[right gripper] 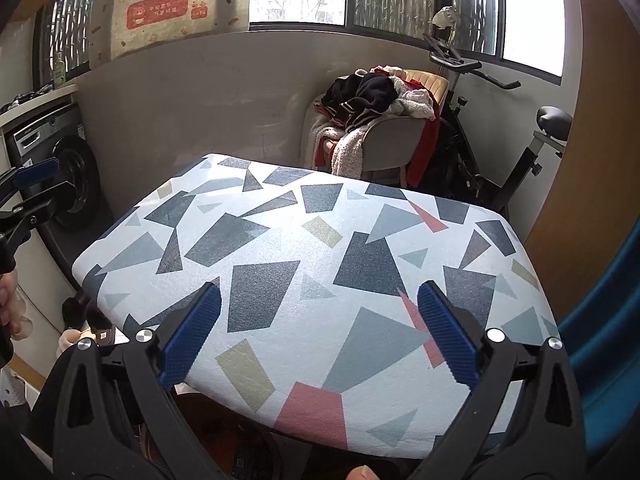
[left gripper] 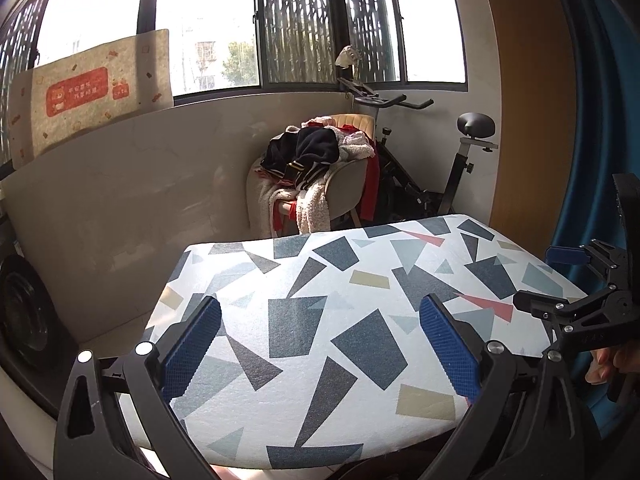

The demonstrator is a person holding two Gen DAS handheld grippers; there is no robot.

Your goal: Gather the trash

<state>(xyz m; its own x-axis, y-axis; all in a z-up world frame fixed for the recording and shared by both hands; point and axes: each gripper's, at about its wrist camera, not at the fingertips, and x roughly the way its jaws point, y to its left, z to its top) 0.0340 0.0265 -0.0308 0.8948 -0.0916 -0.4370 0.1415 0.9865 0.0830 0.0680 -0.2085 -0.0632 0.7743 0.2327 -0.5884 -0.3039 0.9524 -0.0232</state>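
No trash can be made out in either view; the padded board (left gripper: 360, 320) that fills the foreground shows only its own cover, white with scattered grey, blue, beige and pink triangles and four-sided shapes.

The left gripper (left gripper: 320, 344) hangs over the near end of this board with its two blue ribbed pads spread wide apart and nothing between them. The right gripper (right gripper: 320, 336) sits over the same surface, its blue pads likewise spread wide and holding nothing. In the left wrist view the right gripper appears at the right edge, seen side-on, with part of a hand (left gripper: 612, 364) behind it. In the right wrist view the left gripper shows at the left edge, again with fingers of a hand (right gripper: 10, 304) gripping its handle.

Beyond the far end of the board stands a beige armchair (left gripper: 348, 184) piled with clothes (left gripper: 312, 152): dark garments with striped cuffs, a fluffy white piece and something red. Just to its right is a black exercise bike (left gripper: 452, 176) with a grey saddle. A pale low wall runs behind them under large windows (left gripper: 208, 28) with dark frames and patterned screens. A cream mat (left gripper: 92, 92) with a red label leans against the glass. A front-loading washing machine (right gripper: 60, 168) stands to the left. A blue curtain (left gripper: 600, 120) hangs at the right.
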